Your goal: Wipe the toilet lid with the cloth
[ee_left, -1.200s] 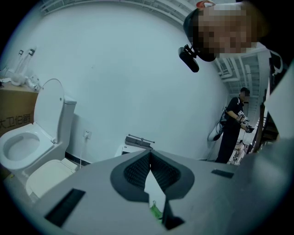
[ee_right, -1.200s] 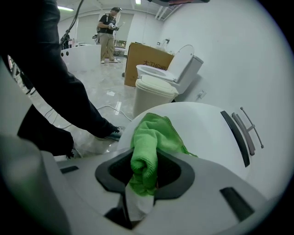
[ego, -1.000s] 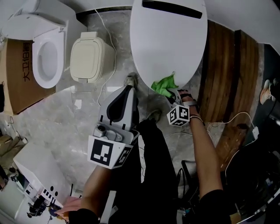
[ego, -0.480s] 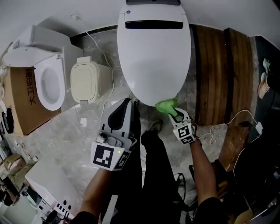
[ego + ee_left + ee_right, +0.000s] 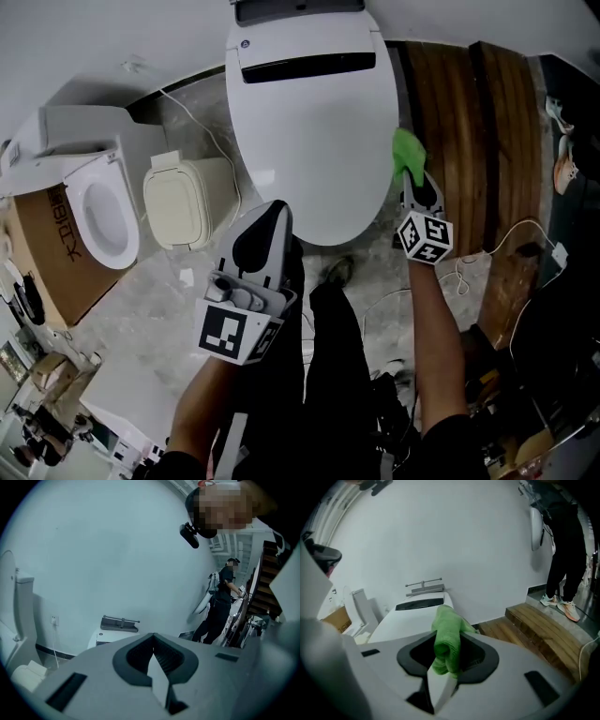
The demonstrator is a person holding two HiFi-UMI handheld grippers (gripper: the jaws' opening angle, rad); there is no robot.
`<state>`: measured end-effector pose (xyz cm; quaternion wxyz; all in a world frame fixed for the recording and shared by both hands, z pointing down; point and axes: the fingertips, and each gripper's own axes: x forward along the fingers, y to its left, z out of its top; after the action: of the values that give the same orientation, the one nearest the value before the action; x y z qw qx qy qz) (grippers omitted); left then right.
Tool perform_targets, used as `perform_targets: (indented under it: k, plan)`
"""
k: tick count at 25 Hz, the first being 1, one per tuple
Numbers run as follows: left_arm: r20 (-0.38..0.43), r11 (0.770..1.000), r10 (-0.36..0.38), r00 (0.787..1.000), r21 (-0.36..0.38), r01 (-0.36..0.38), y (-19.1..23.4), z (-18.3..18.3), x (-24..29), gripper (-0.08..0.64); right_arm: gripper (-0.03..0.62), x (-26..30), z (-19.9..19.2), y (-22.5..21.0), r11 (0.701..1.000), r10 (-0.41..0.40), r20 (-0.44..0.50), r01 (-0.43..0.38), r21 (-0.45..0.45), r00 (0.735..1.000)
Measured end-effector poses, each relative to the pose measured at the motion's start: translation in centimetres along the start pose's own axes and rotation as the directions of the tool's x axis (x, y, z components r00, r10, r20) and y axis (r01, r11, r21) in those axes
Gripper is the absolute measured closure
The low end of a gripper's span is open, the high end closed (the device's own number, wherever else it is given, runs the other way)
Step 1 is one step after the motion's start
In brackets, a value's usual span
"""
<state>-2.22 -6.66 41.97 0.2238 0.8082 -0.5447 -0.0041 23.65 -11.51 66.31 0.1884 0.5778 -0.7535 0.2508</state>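
Note:
The white toilet lid (image 5: pixel 309 122) lies closed at the top middle of the head view. A green cloth (image 5: pixel 407 150) is at the lid's right rim, and my right gripper (image 5: pixel 410 173) is shut on it. In the right gripper view the cloth (image 5: pixel 447 639) bunches up between the jaws of that gripper (image 5: pixel 446 665), with the lid (image 5: pixel 410 618) just to its left. Whether the cloth touches the lid I cannot tell. My left gripper (image 5: pixel 272 211) hangs shut and empty near the lid's front edge. The left gripper (image 5: pixel 153 657) points toward the wall.
A second toilet (image 5: pixel 98 211) with its seat showing stands at left, beside a beige lidded bin (image 5: pixel 183 200) and a cardboard box (image 5: pixel 42 248). A wooden platform (image 5: pixel 469 122) runs right of the toilet, with cables (image 5: pixel 487 258) on the floor. Another person (image 5: pixel 220 602) stands far off.
My right gripper has carried the green cloth from the lid's front edge round to its right side. The left gripper has stayed about where it was, still shut.

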Motion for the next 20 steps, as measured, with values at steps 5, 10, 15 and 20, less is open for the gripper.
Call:
perform_targets:
  k: [5, 10, 15, 20]
  plan:
    - [-0.014, 1.0, -0.014, 1.0, -0.003, 0.014, 2.2, 0.6, 2.8, 0.551, 0.463, 6.1, 1.8, -0.9, 0.997, -0.03, -0.062, 0.026, -0.068, 0.998]
    - [-0.024, 1.0, -0.003, 1.0, -0.015, 0.003, 4.6, 0.5, 4.3, 0.551, 0.463, 10.0, 0.2, 0.5, 0.974, -0.003, -0.192, -0.04, -0.222, 0.981]
    - [-0.047, 0.999, 0.018, 0.999, -0.033, -0.02, 6.4, -0.2, 4.5, 0.551, 0.464, 11.3, -0.5, 1.6, 0.957, -0.023, -0.209, -0.039, -0.288, 0.978]
    - [-0.019, 0.997, 0.037, 0.999, -0.068, -0.038, 7.1, -0.2, 4.3, 0.551, 0.463, 11.9, -0.2, 3.8, 0.924, 0.041, -0.207, -0.116, -0.365, 0.978]
